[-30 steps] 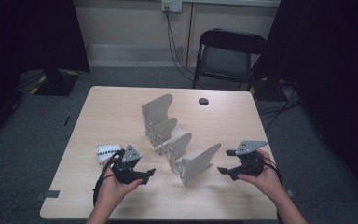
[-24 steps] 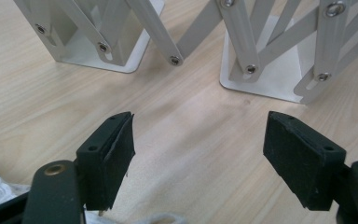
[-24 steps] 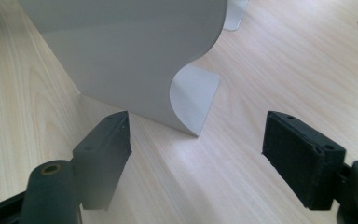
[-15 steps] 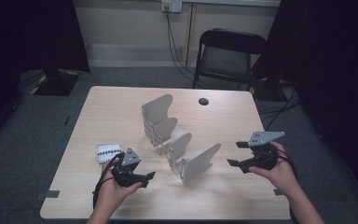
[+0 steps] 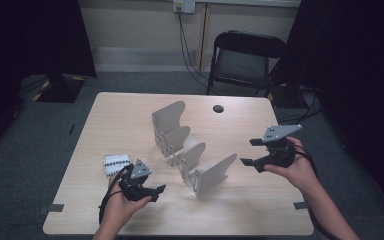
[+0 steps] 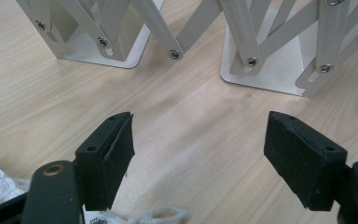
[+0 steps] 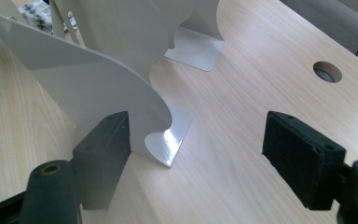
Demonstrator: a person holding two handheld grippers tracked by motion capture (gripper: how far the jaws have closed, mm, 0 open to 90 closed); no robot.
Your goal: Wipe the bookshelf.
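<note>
The white folding rack (image 5: 187,150) stands stretched out on the bench (image 5: 130,107), between the two pairs of tongs. Since a moment ago the right tongs (image 5: 252,152) have lifted up off the bench and now hang in the air just right of the rack's near end panel, jaws wide apart and gripping nothing. The left tongs (image 5: 160,192) have stayed low by the patterned cloth (image 5: 116,164), also spread and empty. The right hand looks to be lining up on that panel.

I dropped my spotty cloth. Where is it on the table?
In the high view, the spotted cloth lies near the table's front left, just beyond the left gripper, left of the white rack.
</note>
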